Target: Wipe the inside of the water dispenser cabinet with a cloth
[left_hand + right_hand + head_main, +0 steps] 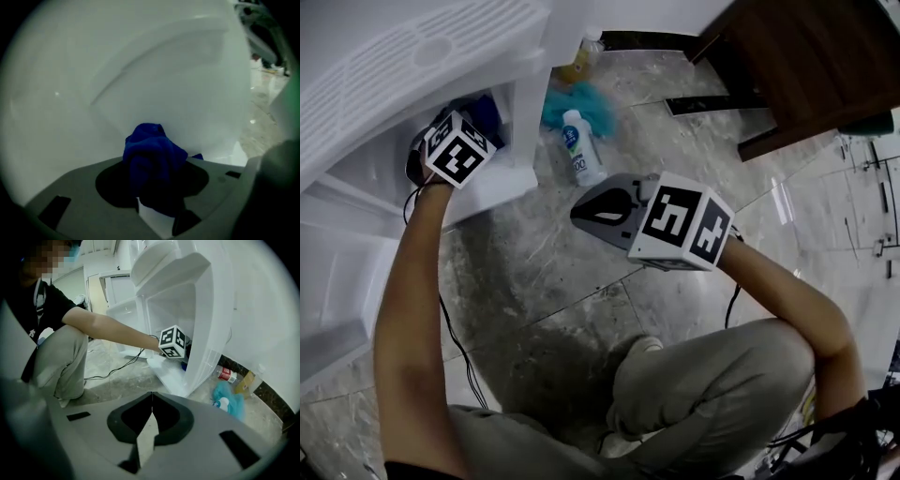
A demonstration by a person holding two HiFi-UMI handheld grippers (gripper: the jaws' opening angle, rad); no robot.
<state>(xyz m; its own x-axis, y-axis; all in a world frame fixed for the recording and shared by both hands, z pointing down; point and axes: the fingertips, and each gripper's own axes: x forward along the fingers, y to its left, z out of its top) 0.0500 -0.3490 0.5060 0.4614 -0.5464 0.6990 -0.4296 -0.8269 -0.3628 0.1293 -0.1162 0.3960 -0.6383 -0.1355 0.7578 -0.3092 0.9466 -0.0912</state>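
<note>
Firstly, by size: the white plastic water dispenser cabinet point(384, 56), its low compartment open toward me. Task status, my judgement: wiping is under way rather than finished, since the cloth is inside the compartment. The walls show plain white with no streak or dirt, so I cannot tell which parts are done and which are left. Second, the grey marbled stone floor point(562, 281), on which the loose items below lie. Third, a dark brown wooden piece of furniture point(806, 66), well apart from the cabinet and not in the way. Fourth, my right claw point(581, 214), jaws pressed together with nothing between them, idle above the floor outside the cabinet. Fifth, my left claw point(159, 208), reached into the compartment and clamped on the dark blue bunched cloth point(152, 159). The cloth pokes past the jaw tips, close to the curved inner wall; whether it is touching or just short, I cannot tell. Sixth, a teal fluffy bundle point(581, 103) on the floor just beside the cabinet's outer corner. Seventh, a white plastic bottle with a blue-green label point(581, 150), lying next to that bundle. Eighth, a thin black cable point(455, 328) trailing from my left arm across the floor. Obstructions: none inside the compartment that I can see; the bundle and bottle crowd only the outside corner.
</note>
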